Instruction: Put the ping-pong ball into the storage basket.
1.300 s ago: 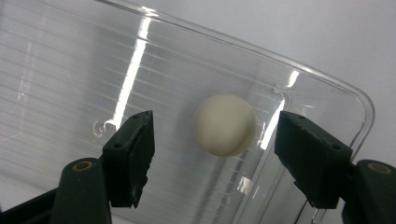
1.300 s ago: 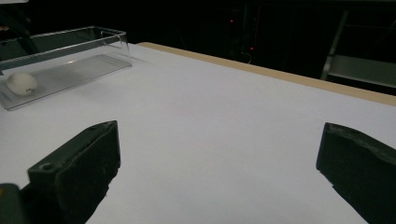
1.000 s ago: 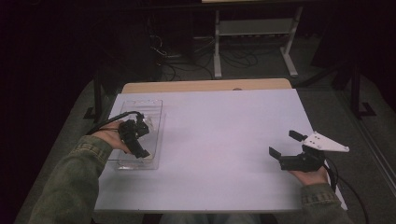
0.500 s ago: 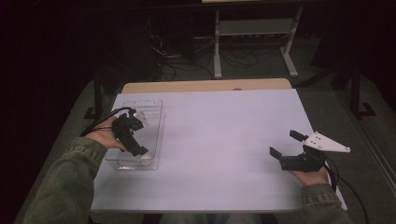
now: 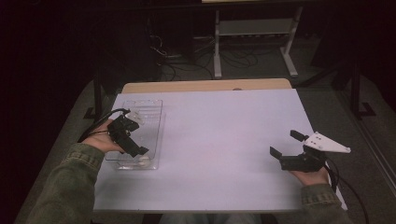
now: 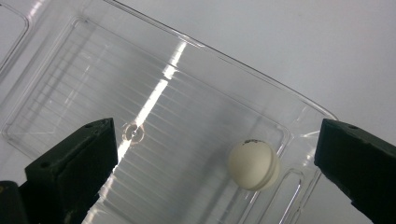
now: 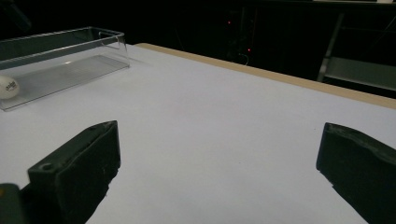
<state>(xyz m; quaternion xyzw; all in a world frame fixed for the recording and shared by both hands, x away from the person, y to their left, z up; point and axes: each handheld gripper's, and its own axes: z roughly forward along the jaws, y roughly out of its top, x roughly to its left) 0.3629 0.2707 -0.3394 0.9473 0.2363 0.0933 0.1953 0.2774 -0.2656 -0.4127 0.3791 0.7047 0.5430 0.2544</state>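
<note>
Ball (image 6: 253,164): white, lying in clear tray (image 5: 150,135), near end, by surface's left edge. Left gripper (image 5: 132,138): above tray, jaws wide, empty. Right gripper (image 5: 285,147): idle nr right edge, wide, empty. Step, prob.: approach/pick. Next: lower left, straddle ball, close.

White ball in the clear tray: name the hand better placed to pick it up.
Left. The left gripper hangs open over the clear tray, the white ball between its fingers. The right gripper is across the table.
</note>
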